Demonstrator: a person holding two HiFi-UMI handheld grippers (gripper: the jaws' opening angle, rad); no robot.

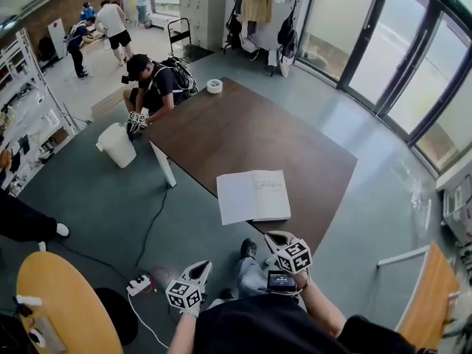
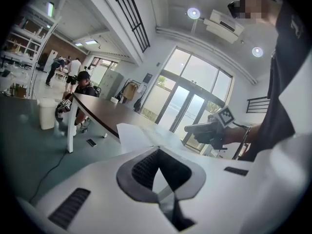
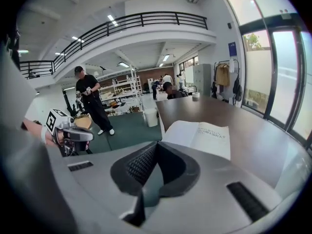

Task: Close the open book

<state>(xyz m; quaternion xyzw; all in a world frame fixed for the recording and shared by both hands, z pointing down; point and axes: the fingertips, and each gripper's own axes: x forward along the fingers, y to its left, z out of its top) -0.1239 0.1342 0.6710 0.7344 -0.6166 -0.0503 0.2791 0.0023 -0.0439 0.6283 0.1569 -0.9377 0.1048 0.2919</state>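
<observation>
An open book point(image 1: 253, 195) lies flat with white pages up, near the front edge of the brown table point(image 1: 251, 124). Both grippers hover off the table on my side, below its edge. My left gripper point(image 1: 200, 267) is over the floor, left of the book, jaws together and empty. My right gripper point(image 1: 275, 237) sits just short of the book's near right corner, also shut and empty. In the left gripper view the book point(image 2: 129, 132) shows past the closed jaws point(image 2: 157, 148). The right gripper view has the book point(image 3: 197, 135) just ahead of its jaws point(image 3: 155, 144).
A roll of tape point(image 1: 214, 85) rests at the table's far corner, where a crouching person point(image 1: 153, 85) holds grippers. A white bucket point(image 1: 118, 144) and a power strip point(image 1: 139, 284) with cable are on the floor left. A round yellow table point(image 1: 66, 301) stands near left.
</observation>
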